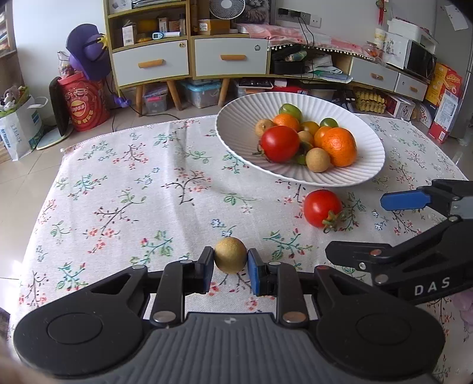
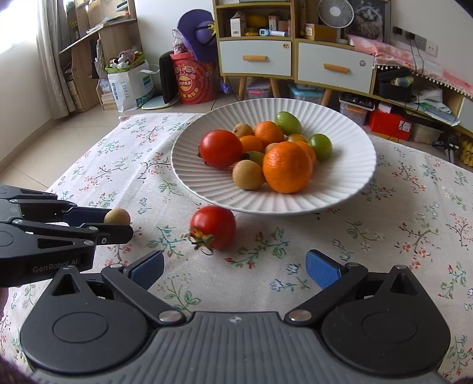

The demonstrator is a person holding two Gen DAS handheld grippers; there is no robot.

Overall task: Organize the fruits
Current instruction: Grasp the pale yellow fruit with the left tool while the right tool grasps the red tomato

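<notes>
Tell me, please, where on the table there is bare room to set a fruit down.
The tablecloth left of the white plate lies bare to its far edge. It is crowded in front of the plate: the loose tomato sits between the plate's near rim and the right gripper.

A floral tablecloth [image 1: 124, 189] covers the table. Behind it stands a cabinet with pale drawers [image 1: 150, 62] on wooden legs. A small white fan [image 1: 227, 8] sits on top, near a cat picture [image 1: 256, 10]. On the floor to the left are a red drum [image 1: 84, 102] with a purple toy [image 1: 85, 50] on it, and a paper bag [image 1: 20, 127]. A microwave [image 1: 419, 60] sits at far right.
</notes>
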